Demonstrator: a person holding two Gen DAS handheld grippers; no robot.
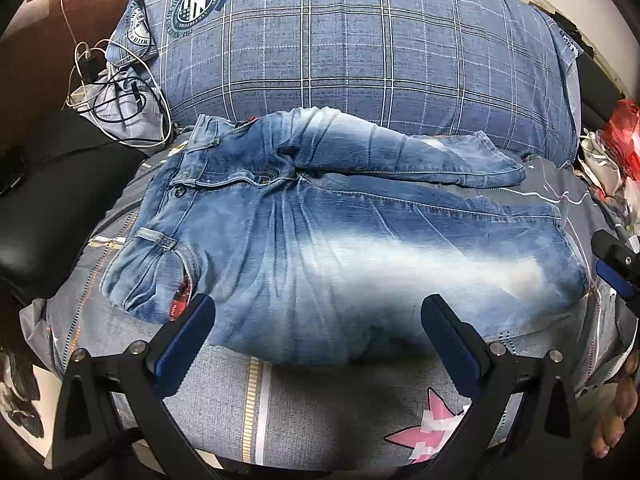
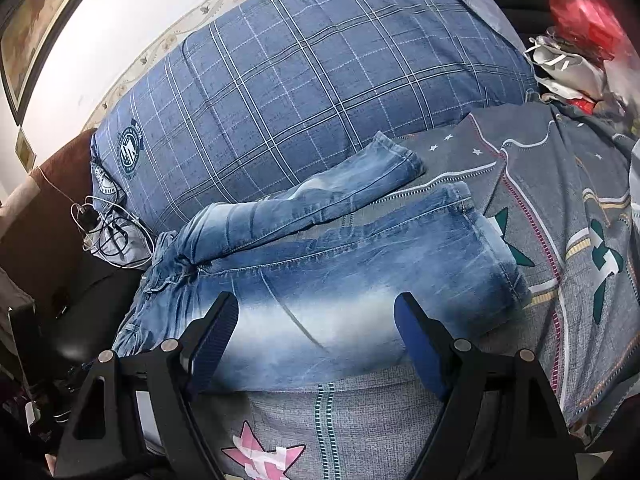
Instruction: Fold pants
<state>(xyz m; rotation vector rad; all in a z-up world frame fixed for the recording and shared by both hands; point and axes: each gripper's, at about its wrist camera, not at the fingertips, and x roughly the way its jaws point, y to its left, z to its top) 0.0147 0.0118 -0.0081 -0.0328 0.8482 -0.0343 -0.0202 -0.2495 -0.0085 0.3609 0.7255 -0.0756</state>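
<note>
Faded blue jeans point(image 1: 320, 240) lie across the grey patterned bedspread point(image 1: 224, 392), waistband to the left and legs running right. The near leg lies flat; the far leg point(image 1: 400, 152) rests angled against a big pillow. My left gripper point(image 1: 316, 312) hovers open over the near edge of the jeans at the thigh, holding nothing. The right gripper point(image 1: 612, 264) shows at the right edge of the left wrist view, near the near leg's cuff. In the right wrist view the jeans point(image 2: 360, 264) fill the middle, and my right gripper point(image 2: 316, 308) stands open above the near leg, empty.
A large blue plaid pillow point(image 1: 360, 40) rises behind the jeans. Tangled white and black cables point(image 1: 116, 92) lie at the left by a black cushion point(image 1: 52, 184). A red plastic bag point(image 2: 580, 12) and papers sit at the far right. A person's toes point(image 1: 616, 412) show at lower right.
</note>
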